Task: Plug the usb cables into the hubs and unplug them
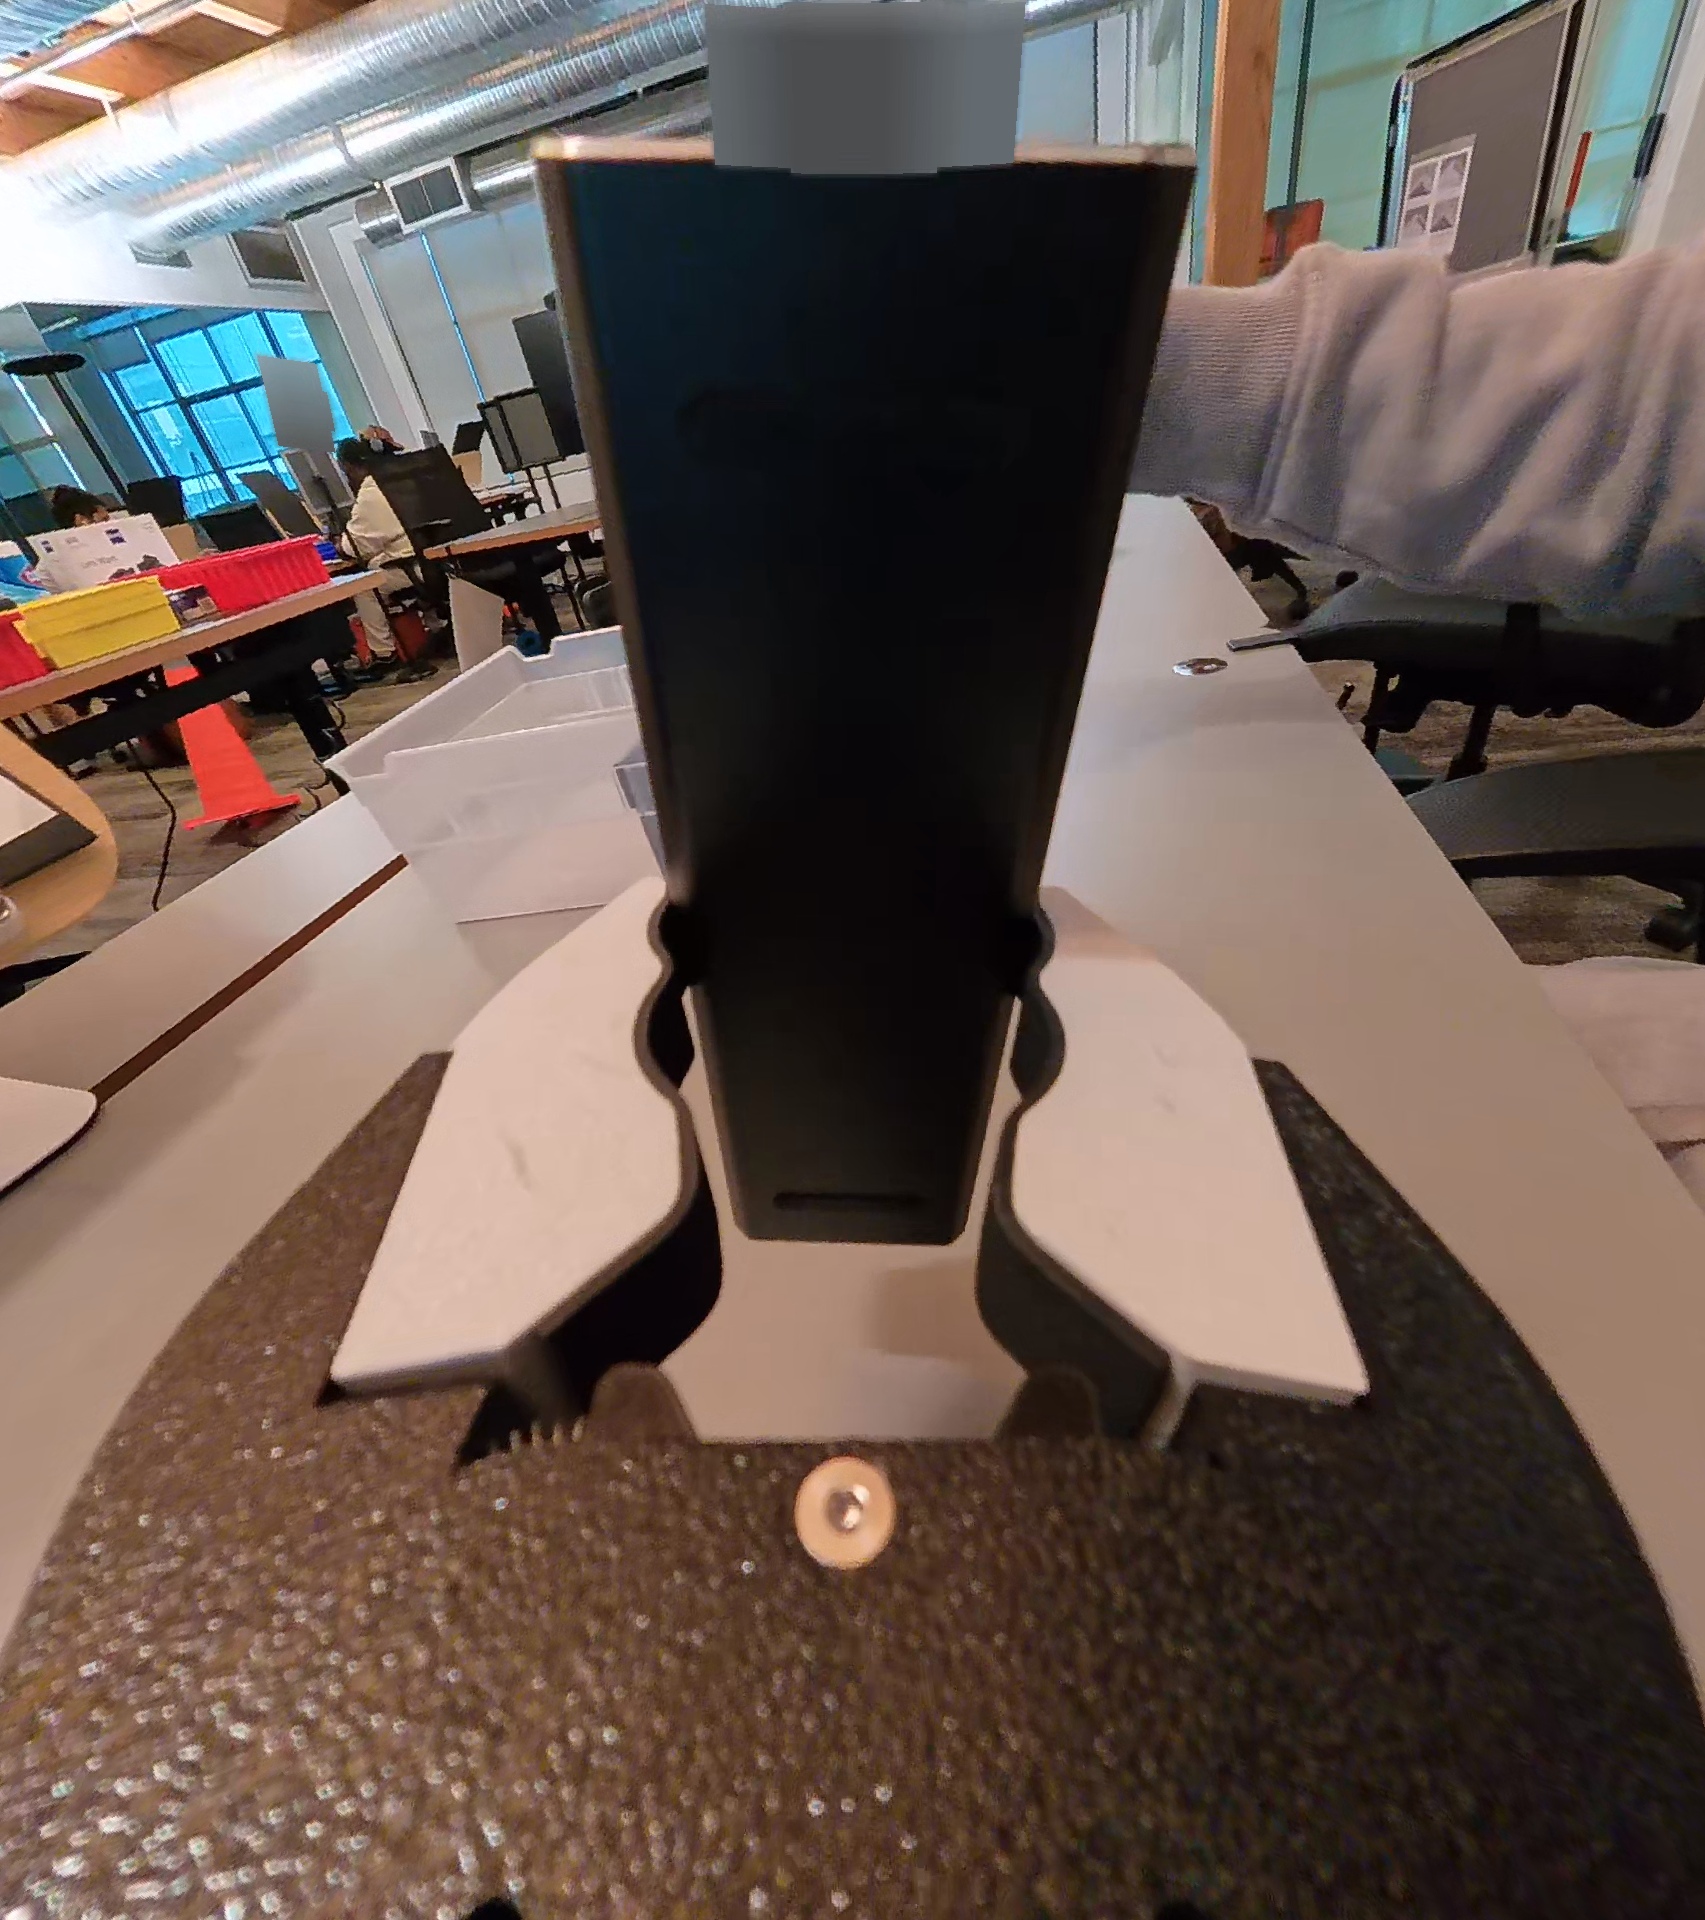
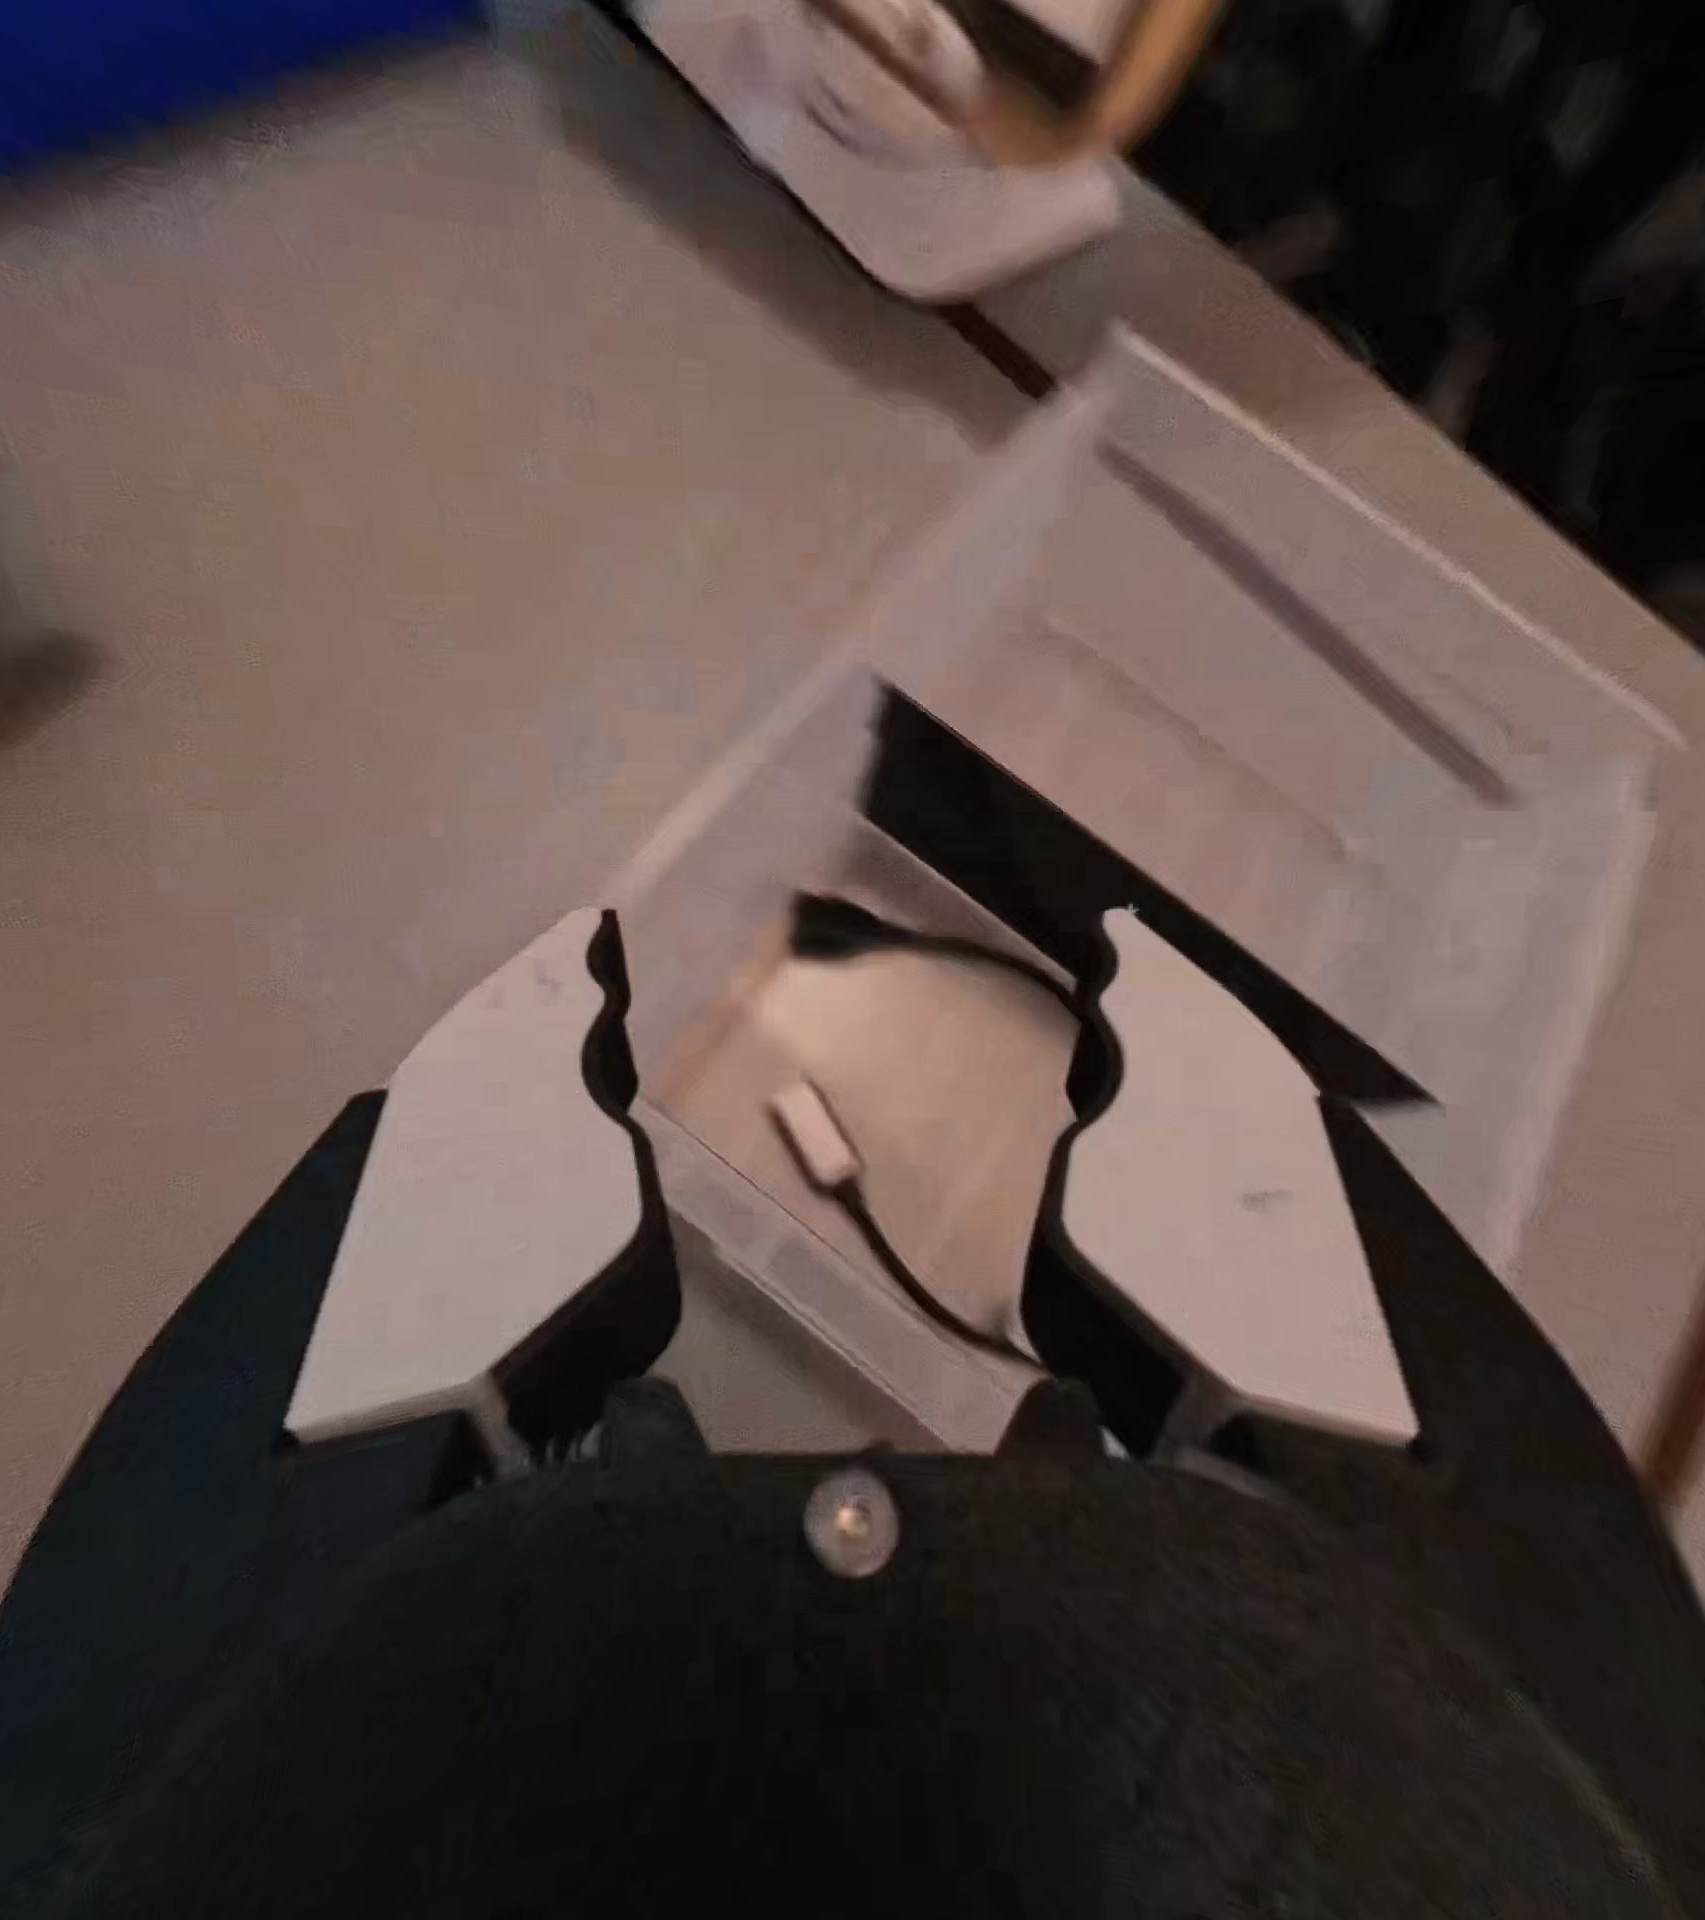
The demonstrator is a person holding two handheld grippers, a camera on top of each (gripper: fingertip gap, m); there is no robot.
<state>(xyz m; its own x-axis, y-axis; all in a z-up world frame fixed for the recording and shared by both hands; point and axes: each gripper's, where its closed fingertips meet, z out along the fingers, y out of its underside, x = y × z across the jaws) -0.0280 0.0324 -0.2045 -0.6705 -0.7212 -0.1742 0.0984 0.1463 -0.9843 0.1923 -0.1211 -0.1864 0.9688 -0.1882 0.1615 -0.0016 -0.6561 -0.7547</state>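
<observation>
Left gripper (image 1: 853, 935): fingers closed on a tall black hub (image 1: 863, 675), held upright between the pads and rising away from the camera; a narrow slot shows at the hub's near end. Beneath it, a grey bench (image 1: 1243, 831). Just behind the hub to the left, a clear bin (image 1: 505, 769) standing on the bench. To the right, a pale sleeve (image 1: 1502, 416) reaching across above the bench edge, with dark office chairs (image 1: 1554, 644) beyond it. Far left, red and yellow trays (image 1: 100, 618) on another desk, an orange cone (image 1: 224, 769) on the floor, seated people farther back. Right gripper (image 2: 858, 1023): fingers parted, holding nothing, poised over the near corner of the clear bin (image 2: 1243, 644); view blurred. Between the fingers, inside the bin, a white plug (image 2: 815, 1140) on a thin black cable (image 2: 905, 1262) lying on the bin floor; a second dark cable (image 2: 915, 940) curves just beyond it. Farther in the bin, a flat black slab (image 2: 1066, 883), kind unclear. Far end of the bench, a white object, too blurred to tell.
</observation>
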